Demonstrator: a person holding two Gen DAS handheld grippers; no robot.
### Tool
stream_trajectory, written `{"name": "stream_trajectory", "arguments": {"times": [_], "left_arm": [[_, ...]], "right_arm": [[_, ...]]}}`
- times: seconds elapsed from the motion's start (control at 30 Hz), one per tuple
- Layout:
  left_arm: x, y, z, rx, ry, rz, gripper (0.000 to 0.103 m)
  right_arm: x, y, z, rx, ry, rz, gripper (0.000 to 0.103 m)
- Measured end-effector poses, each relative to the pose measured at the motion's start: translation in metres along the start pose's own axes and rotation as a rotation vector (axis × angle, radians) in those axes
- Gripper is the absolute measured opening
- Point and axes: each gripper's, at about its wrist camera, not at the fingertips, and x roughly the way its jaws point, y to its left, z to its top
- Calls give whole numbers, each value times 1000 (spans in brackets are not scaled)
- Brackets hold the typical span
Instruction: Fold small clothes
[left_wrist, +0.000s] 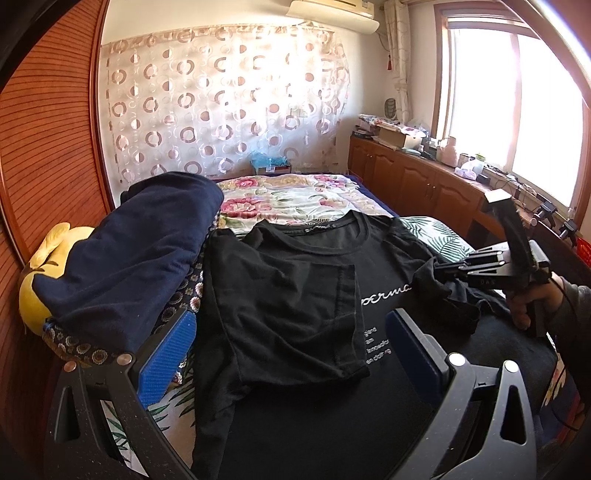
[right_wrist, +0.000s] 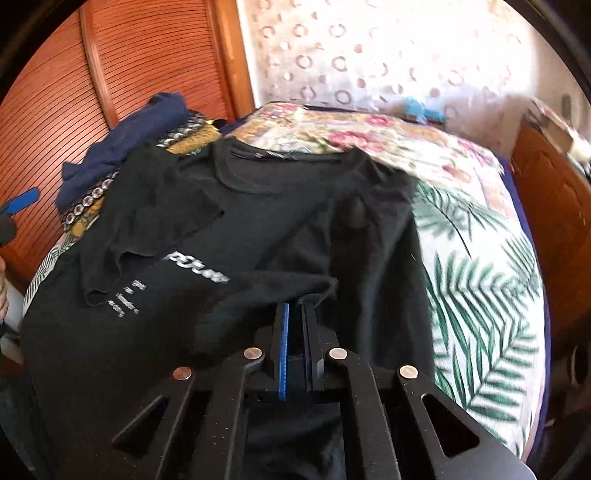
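Right claw (right_wrist: 295, 310) clamped on tee (right_wrist: 258, 221) sleeve, collar far-end.

one black t-shirt (left_wrist: 295, 295) lies on one bed (left_wrist: 295, 188). one navy garment (left_wrist: 140, 251) and one yellow plush toy (left_wrist: 33, 295) sit at its side. two grippers: left (left_wrist: 291, 354) and right (right_wrist: 295, 314). one window (left_wrist: 517, 110), one air conditioner (left_wrist: 332, 14), one patterned curtain (left_wrist: 221, 99).
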Motion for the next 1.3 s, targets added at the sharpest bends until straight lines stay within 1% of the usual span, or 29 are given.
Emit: {"name": "stream_trajectory", "arguments": {"times": [0.2,0.27,0.33,0.37,0.4,0.43,0.47,0.5,0.57,0.6,0.63,0.7,0.87,0.93,1.03,1.07,1.1,1.13,1.2,1.3], "left_arm": [[0,8,-2,-10,-2,9,103],[0,10,-4,-11,-3,12,103],[-1,12,-5,-14,-2,15,103],[-1,12,-6,-15,-2,16,103],[-1,13,-6,-13,-1,16,103],[-1,13,-6,-11,-1,17,103],[-1,13,-6,-7,-1,19,103],[0,13,-6,-3,-1,20,103],[1,13,-3,5,-2,22,103],[2,13,-1,11,-3,23,103],[3,13,2,15,-7,23,103],[6,15,6,17,-10,18,103],[22,23,21,34,17,-2,103],[29,25,28,47,27,6,103],[40,28,39,63,51,6,97],[44,28,42,68,60,6,94],[49,30,46,74,72,5,88],[53,30,48,79,83,4,84],[65,31,55,93,119,9,71],[82,31,63,110,163,22,59]], "right_arm": [[8,25,32,-59,-41,54,3],[17,36,44,-69,-38,56,3],[29,44,53,-65,-20,86,4],[35,49,57,-61,-10,102,8],[39,52,60,-64,-9,96,18],[41,54,62,-67,-12,89,25],[42,55,64,-67,-18,96,39],[42,51,65,-61,-26,107,49],[38,46,64,-48,-43,117,50],[35,42,63,-48,-47,94,50],[33,37,62,-53,-49,47,50],[30,26,58,-53,-43,-15,50],[25,-14,45,-20,-36,-111,50],[26,-31,39,4,-27,-149,50],[37,-54,30,41,0,-197,50],[41,-64,26,55,11,-210,50],[45,-68,25,65,19,-214,50],[48,-74,23,75,26,-220,50],[58,-81,24,94,34,-223,50],[65,-91,25,110,34,-196,50]]}}
